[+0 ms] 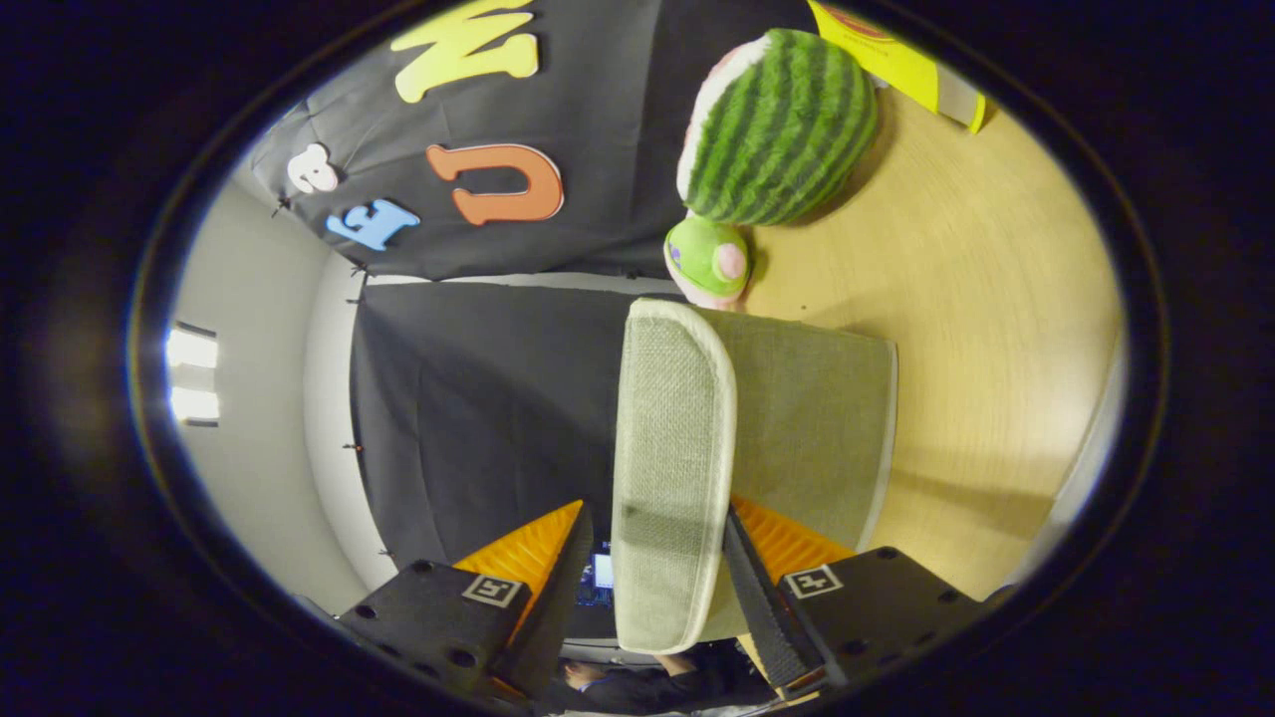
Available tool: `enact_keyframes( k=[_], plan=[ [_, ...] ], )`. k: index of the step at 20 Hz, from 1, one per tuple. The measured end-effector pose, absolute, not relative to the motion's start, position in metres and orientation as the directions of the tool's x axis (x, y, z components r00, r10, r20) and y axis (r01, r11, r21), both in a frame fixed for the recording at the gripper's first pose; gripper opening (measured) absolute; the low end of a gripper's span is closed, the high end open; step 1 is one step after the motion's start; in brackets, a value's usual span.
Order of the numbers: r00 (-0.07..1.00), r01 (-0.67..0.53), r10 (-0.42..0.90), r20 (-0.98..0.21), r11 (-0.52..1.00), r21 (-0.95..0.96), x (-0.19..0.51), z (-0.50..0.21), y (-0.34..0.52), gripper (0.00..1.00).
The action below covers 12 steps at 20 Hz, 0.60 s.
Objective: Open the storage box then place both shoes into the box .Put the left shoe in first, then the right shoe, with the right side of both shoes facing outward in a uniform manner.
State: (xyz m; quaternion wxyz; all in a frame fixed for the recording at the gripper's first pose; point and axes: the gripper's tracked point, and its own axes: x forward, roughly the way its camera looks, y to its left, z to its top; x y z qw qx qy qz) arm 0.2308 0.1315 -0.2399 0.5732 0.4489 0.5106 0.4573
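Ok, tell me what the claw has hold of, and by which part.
The claw grips the storage box's fabric lid by its front edge, one finger on each face of the flap.

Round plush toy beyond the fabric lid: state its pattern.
Dark and light green watermelon stripes on the round plush toy, clearest in the gripper view; the gripper straddles the lid.

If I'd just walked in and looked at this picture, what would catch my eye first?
Probably the pale green fabric lid of the storage box, standing between the jaws of the gripper, which sit on either side of it. Beyond the box, on the wooden table, lies a big striped watermelon plush with a smaller green plush toy just beside it.
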Motion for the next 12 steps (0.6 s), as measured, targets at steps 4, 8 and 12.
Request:
enact_keyframes(
  k=[4, 8, 12],
  plan=[
    [0.123, -0.077, 0.977, -0.175, 0.186, 0.98, 0.238, -0.234, 0.12, 0.4],
    [0.138, -0.116, 0.979, -0.147, 0.164, 0.98, 0.227, -0.203, 0.118, 0.2],
    [0.154, -0.139, 0.949, -0.275, 0.296, 0.945, 0.215, -0.197, 0.125, 0.06]
  ],
)
